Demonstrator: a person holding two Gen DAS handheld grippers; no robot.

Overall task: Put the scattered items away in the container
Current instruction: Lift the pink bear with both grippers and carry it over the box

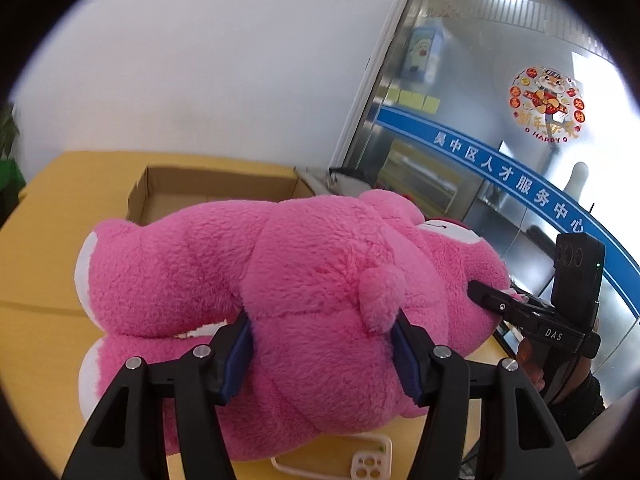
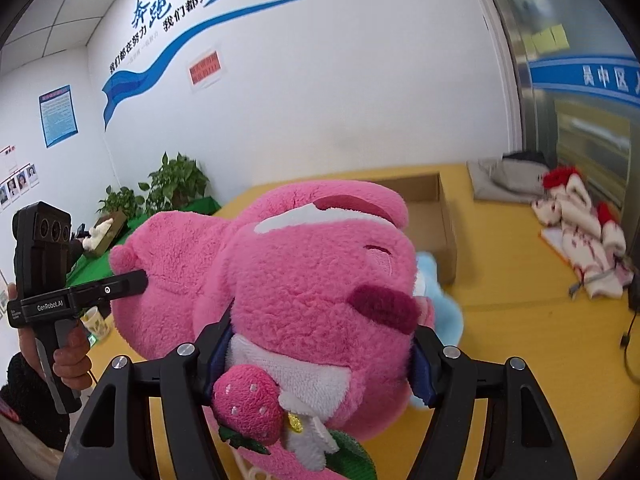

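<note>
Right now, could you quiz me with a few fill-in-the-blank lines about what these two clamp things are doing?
1. Both hand-held grippers are squeezing a ____ plush bear.
2. The left hand-held gripper clamps the bear's ____ end.
3. The right hand-held gripper clamps its ____.
4. Behind the bear sits an open ____ box.

Missing words: pink; tail; head; cardboard

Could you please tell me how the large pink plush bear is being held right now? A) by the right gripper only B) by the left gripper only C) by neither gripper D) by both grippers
D: the left gripper squeezes the large pink plush bear at its body, while the right gripper clamps its head.
</note>
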